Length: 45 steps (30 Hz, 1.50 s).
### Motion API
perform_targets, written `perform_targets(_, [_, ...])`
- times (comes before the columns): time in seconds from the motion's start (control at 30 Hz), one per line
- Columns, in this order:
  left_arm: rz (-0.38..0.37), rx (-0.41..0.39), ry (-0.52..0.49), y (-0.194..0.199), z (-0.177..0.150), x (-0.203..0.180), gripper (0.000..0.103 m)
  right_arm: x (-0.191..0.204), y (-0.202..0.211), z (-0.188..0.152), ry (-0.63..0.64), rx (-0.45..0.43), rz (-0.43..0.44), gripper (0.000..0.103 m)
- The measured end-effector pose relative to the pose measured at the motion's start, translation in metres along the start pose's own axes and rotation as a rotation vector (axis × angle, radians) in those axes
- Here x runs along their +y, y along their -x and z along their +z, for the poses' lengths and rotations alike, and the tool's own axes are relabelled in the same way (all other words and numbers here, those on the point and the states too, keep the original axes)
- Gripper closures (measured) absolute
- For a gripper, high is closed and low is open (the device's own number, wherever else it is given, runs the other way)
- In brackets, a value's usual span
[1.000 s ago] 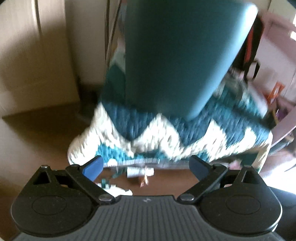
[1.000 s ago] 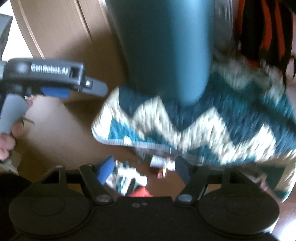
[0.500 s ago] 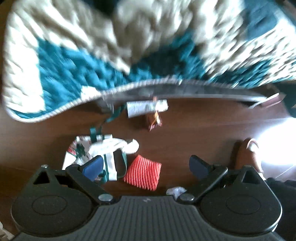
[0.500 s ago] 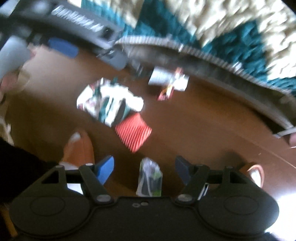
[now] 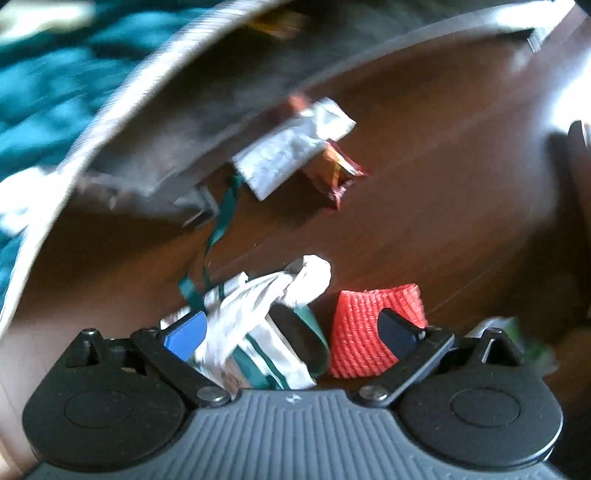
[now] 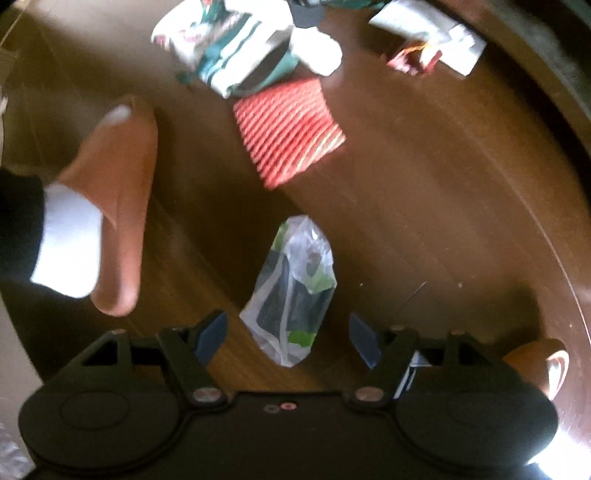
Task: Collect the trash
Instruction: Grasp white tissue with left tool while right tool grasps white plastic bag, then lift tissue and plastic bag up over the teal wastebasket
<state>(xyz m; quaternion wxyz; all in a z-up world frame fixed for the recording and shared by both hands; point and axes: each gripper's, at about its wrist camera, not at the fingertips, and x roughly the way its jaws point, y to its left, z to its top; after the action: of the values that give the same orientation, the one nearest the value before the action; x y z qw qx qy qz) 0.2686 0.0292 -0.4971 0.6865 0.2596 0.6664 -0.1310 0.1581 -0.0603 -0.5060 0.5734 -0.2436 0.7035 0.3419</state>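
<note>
Litter lies on the dark wooden floor. In the left wrist view my left gripper (image 5: 291, 334) is open, low over a crumpled white-and-green paper bag (image 5: 258, 317) and a red foam net (image 5: 364, 314); both lie between its fingers, with no pad pressing. Farther off lie a silver wrapper (image 5: 291, 151) and a red-brown sweet wrapper (image 5: 338, 173). My right gripper (image 6: 288, 336) is open, with a clear plastic bag with green print (image 6: 295, 288) lying on the floor between its fingertips. Beyond it are the red net (image 6: 288, 133), the paper bag (image 6: 240, 48) and the silver wrapper (image 6: 428, 26).
A teal and white rug (image 5: 40, 92) curls up at the upper left, its grey underside showing. A person's foot in an orange slipper (image 6: 118, 184) with a white sock stands left of the right gripper. A second slipper (image 6: 539, 363) is at the lower right.
Both grippers have dropped and tipped towards the floor. The teal chair and most of the rug have left view, and the litter now looks much closer. Both stayed open.
</note>
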Motion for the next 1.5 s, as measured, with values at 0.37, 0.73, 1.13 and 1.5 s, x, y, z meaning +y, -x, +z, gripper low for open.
perform_targets(0.37, [0.035,-0.064,-0.219,-0.051,0.001,-0.026,0.016,0.011,-0.048,-0.002,0.168,0.034,-0.062,0.032])
perform_targets(0.73, [0.006,-0.033,-0.253,-0.081,0.010,-0.027,0.040,-0.009,-0.066,0.008,0.079,0.044,-0.048,0.063])
perform_targets(1.13, [-0.032,-0.029,-0.109,-0.074,0.022,-0.009,0.079,-0.023,-0.053,0.012,0.031,0.014,-0.021,0.099])
perform_targets(1.5, [-0.146,-0.070,0.190,-0.006,0.013,0.048,0.081,-0.053,0.006,0.028,-0.162,-0.080,-0.042,0.102])
